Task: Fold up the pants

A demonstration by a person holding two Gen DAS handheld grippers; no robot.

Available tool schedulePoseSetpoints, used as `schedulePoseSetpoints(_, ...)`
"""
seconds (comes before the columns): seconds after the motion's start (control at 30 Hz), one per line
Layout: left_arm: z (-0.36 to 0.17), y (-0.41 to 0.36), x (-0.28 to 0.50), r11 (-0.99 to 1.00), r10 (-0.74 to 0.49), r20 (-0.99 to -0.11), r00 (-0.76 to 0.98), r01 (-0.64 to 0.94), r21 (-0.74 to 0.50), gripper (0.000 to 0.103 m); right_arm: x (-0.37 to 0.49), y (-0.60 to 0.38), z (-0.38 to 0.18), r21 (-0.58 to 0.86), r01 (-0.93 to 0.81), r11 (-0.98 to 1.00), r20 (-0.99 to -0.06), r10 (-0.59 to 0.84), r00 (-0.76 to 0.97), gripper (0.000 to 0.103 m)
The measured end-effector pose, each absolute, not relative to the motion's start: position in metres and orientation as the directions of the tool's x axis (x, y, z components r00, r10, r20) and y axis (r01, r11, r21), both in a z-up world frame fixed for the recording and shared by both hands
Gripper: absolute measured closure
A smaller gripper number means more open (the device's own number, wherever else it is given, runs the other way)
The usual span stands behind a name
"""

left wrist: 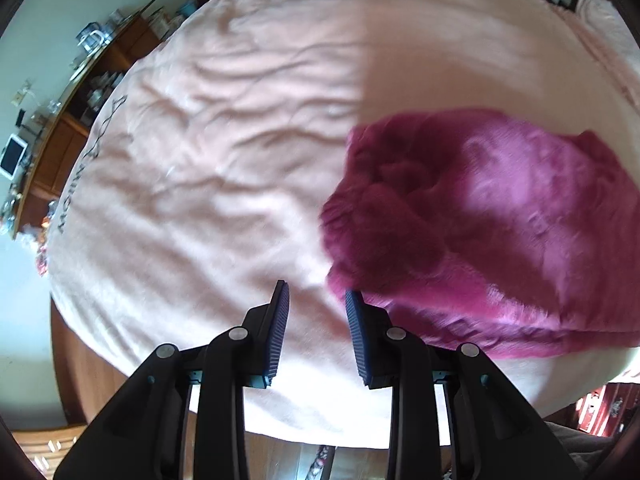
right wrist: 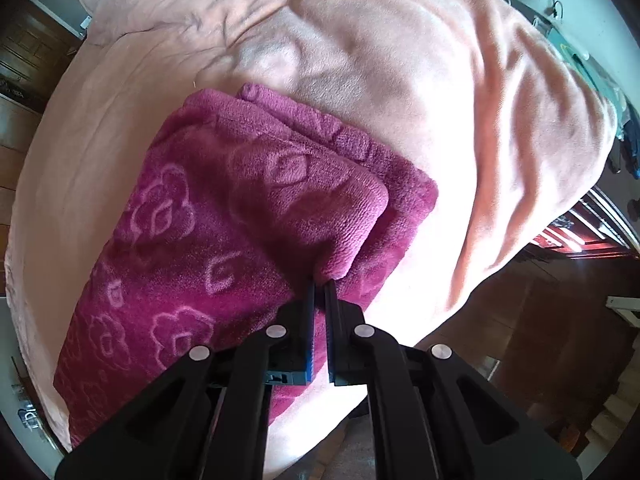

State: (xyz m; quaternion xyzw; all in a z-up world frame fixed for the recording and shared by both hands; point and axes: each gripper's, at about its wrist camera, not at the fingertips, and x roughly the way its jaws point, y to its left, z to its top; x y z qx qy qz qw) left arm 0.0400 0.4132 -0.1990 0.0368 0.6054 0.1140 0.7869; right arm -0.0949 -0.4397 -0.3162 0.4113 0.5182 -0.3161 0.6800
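Just ahead of my right gripper [right wrist: 320, 286], its jaws pinched on a corner, the magenta pants [right wrist: 224, 208] lie half-folded on the pink blanket [right wrist: 460, 100]. My left gripper [left wrist: 316, 300], narrowly parted and empty, sits beside their edge. I'd lay the corner down squarely.

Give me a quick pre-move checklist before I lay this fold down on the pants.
1. Right gripper pinches the lifted corner of the magenta pants: ok, jaws shut on fleece.
2. Left gripper free: ok, jaws open, nothing between them, beside the pants' edge.
3. Lower layers lie flat on the pink blanket: ok in the right wrist view.
4. Folded edges line up: not ok, the top layer sits offset from the one beneath.
5. Far end of the pants smooth: cannot tell, the left wrist view is blurred.
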Motion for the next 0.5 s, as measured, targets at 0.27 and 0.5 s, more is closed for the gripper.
schedulePoseSetpoints(0.27, -0.209, 0.431, 0.015, 0.937, 0.247, -0.954, 0.168, -0.291, 0.191, 0.073, -0.096, -0.457, -0.317, 0.428, 0.815, 0.391, -0.895, 0.057, 0.443, 0.045)
schedulePoseSetpoints(0.5, -0.182, 0.401, 0.015, 0.946, 0.040, -0.966, 0.255, -0.322, -0.046, 0.041, -0.086, -0.470, -0.332, 0.474, 0.817, 0.328, -0.877, 0.094, 0.470, 0.047)
